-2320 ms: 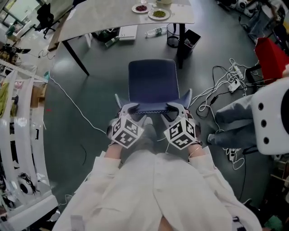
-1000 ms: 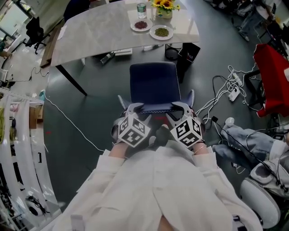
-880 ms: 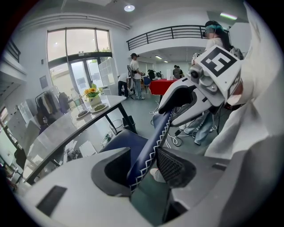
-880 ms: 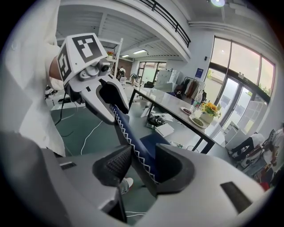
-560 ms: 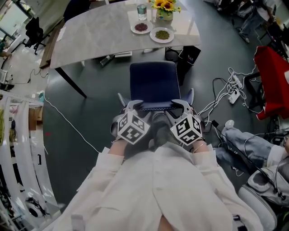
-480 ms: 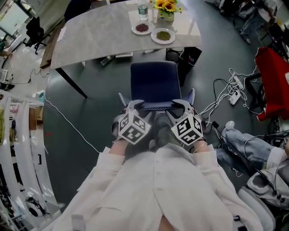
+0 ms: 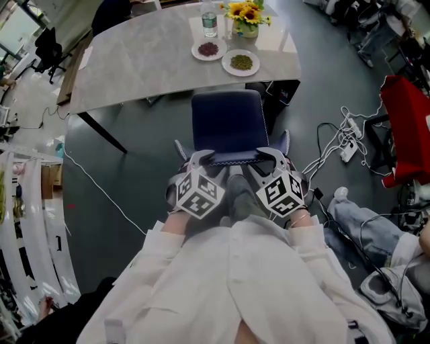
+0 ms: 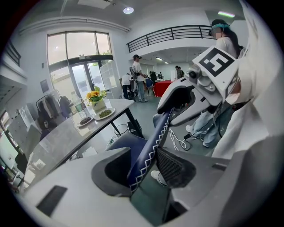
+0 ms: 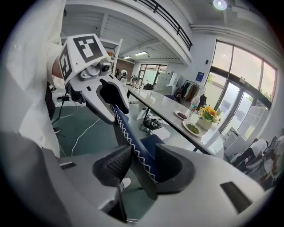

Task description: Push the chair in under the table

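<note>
Table [image 7: 134, 60] ahead; left hand-held gripper [image 7: 200, 159], right hand-held gripper [image 7: 269, 156] clasp chair [image 7: 227, 124] backrest.

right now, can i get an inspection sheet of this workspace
surface: grey table, chair seat reaches its near edge
job's things: navy chair, upright
clutter: dark-food plate, green-food plate, sunflower vase, water bottle on table
grippers: left gripper and right gripper each shut on chair's backrest top
cables: white cables with power strip on floor right of chair
surroundings: seated person's legs at right, red object beyond
</note>
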The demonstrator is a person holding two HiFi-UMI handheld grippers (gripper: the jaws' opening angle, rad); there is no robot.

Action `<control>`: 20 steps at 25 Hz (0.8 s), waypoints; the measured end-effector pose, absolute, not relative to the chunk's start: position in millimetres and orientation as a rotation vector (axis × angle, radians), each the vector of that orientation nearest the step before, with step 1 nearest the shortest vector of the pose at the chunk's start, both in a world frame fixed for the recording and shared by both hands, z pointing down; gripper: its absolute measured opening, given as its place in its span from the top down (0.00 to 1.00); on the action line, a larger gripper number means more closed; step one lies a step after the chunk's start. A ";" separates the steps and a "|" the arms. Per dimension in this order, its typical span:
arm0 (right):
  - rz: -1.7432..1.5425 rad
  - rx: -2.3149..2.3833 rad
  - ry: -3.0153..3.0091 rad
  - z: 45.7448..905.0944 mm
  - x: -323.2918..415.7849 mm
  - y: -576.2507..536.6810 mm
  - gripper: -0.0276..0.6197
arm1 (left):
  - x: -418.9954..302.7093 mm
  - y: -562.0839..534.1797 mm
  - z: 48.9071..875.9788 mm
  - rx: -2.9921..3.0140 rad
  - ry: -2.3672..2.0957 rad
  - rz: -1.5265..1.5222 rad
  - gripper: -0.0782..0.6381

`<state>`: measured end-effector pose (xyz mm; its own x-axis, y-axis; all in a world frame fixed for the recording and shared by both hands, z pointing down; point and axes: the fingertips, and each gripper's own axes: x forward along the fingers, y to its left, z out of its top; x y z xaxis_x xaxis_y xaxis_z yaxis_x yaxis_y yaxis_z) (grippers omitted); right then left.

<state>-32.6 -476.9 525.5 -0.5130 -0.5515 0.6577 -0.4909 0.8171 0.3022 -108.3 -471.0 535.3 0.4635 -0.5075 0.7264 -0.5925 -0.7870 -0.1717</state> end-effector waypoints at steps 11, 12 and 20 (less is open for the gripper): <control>-0.087 0.739 -2.212 523.1 -29.6 -542.7 0.70 | -105.2 -535.6 533.3 2.568 -0.966 1.232 0.63; -0.086 0.738 -2.212 523.2 -29.0 -548.2 0.70 | -104.7 -541.1 533.5 2.567 -0.968 1.232 0.63; -0.080 0.724 -2.217 524.3 -29.9 -589.9 0.70 | -105.1 -582.7 534.9 2.537 -0.962 1.236 0.63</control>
